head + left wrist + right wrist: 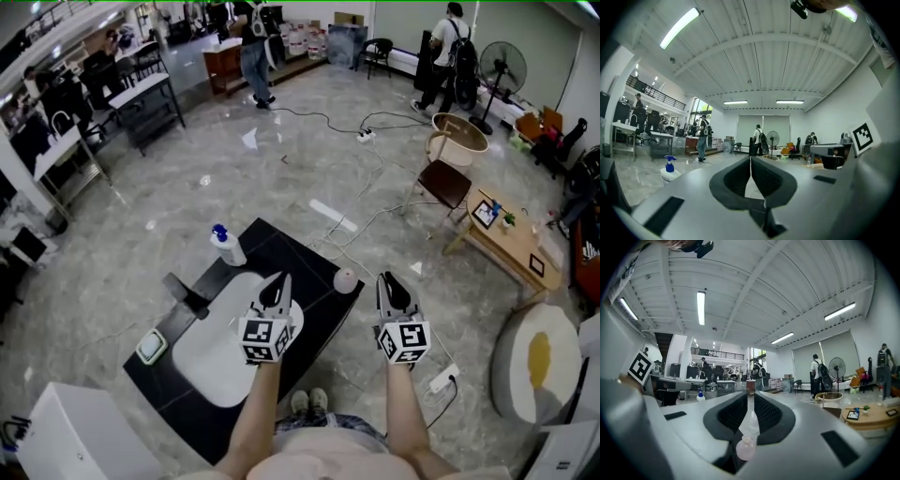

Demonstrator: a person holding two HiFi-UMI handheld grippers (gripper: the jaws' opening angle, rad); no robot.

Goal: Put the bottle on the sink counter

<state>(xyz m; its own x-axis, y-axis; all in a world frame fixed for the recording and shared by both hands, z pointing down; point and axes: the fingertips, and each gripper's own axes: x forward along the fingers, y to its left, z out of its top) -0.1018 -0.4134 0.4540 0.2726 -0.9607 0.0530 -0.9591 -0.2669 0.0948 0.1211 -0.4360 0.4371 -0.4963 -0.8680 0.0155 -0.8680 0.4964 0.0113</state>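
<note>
My right claw (750, 395) was clenched down to a thin slit, the two dark pads (765, 412) standing almost together with nothing pinched between them. Low in that slit, down by the roots of the jaws, the small pink bottle (746, 448) showed, round-bodied with a short neck. The pads were not pressing on it, and I could not tell whether it touched the claw at all.

From above, my right claw (388, 279) hung off the right edge of the sink counter (281, 246), over the floor. The small pink bottle (346, 280) stood upright on the counter's near right corner, just to the left of that claw and apart from it.

My left claw (750, 159) was clenched too, its jaws meeting in a fine line, and it held nothing. It hovered over the right rim of the white basin (211, 361), as the head view showed (279, 279).

A pump bottle (226, 246) with a blue top stood at the counter's far corner, well clear of both claws. The dark faucet (187, 292) sat on the left side of the basin.
</note>
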